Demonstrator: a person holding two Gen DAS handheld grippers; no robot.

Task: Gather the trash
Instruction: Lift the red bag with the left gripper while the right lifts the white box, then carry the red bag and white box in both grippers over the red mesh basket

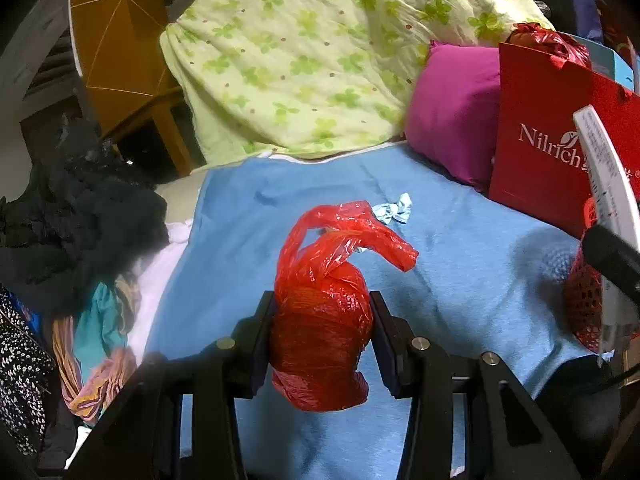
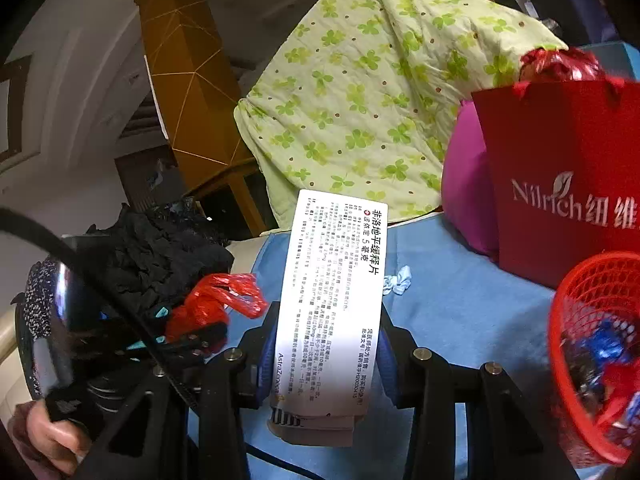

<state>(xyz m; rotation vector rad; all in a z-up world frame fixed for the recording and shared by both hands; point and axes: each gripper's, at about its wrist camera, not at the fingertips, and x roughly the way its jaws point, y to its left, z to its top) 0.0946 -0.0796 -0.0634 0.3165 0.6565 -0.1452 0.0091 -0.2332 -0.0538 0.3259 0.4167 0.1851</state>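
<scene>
Trash here is light: left of the red mesh basket point(image 2: 596, 356), the left gripper point(image 1: 323, 336) fingers pinch a crinkly, slippery red plastic bag point(image 1: 324, 320) around its bunched middle, above the blue bedsheet point(image 1: 460, 248). Nearer the basket, the right gripper point(image 2: 326, 356) fingers clamp a crushable white medicine box point(image 2: 332, 300) across its flat faces.

Black tongs point(image 1: 324, 336); silver screws; blue pads point(image 2: 386, 356).

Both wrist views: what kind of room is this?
Most likely a bedroom, on a bed. A blue sheet covers the surface, with a clover-print quilt and a magenta pillow at the back, and loose clothes heaped along one edge.
</scene>
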